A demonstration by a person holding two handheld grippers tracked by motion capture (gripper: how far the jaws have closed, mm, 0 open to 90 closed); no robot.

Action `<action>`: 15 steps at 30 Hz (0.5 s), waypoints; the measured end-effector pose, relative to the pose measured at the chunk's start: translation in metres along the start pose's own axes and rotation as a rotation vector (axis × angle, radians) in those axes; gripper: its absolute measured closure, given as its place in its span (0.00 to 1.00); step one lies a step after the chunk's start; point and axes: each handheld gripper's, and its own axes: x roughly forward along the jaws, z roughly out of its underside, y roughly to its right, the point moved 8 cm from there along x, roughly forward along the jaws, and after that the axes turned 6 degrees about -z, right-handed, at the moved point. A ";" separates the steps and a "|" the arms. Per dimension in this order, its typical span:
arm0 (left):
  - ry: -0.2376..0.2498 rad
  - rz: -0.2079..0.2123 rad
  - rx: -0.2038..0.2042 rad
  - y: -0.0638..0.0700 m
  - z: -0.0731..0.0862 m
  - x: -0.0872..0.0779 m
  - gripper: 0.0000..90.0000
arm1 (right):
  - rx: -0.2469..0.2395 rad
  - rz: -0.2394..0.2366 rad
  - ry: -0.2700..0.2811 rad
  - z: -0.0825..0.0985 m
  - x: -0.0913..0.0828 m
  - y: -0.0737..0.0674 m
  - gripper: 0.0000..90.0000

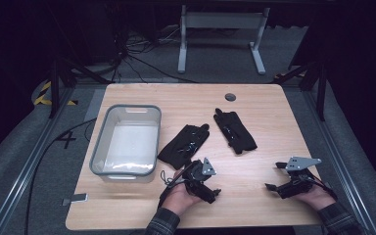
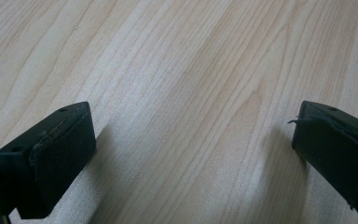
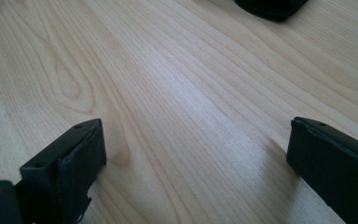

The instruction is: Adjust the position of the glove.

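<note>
Wooden table [image 1: 254, 196]: two black gloves [image 1: 183, 145], one grey bin [image 1: 126, 141], two grippers [image 1: 206, 183] [image 1: 279, 177], fingers released.

Two black gloves [image 1: 184, 145] [image 1: 235, 130] — one clear bin [image 1: 125, 142].

Two black gloves [image 1: 183, 146] [image 1: 235, 130] flat mid-table, near but apart, clear empty grey-rimmed bin [image 1: 126, 141] at their left
</note>
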 end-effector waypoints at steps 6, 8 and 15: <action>0.002 0.002 0.002 0.000 0.000 0.000 0.00 | -0.016 -0.015 -0.003 -0.001 -0.001 -0.002 0.11; 0.002 0.003 0.002 0.000 0.000 0.000 0.00 | -0.018 -0.018 -0.006 -0.002 -0.002 -0.002 0.18; 0.002 0.002 0.001 0.000 0.000 0.000 0.00 | -0.032 -0.030 0.013 -0.015 -0.005 0.000 0.49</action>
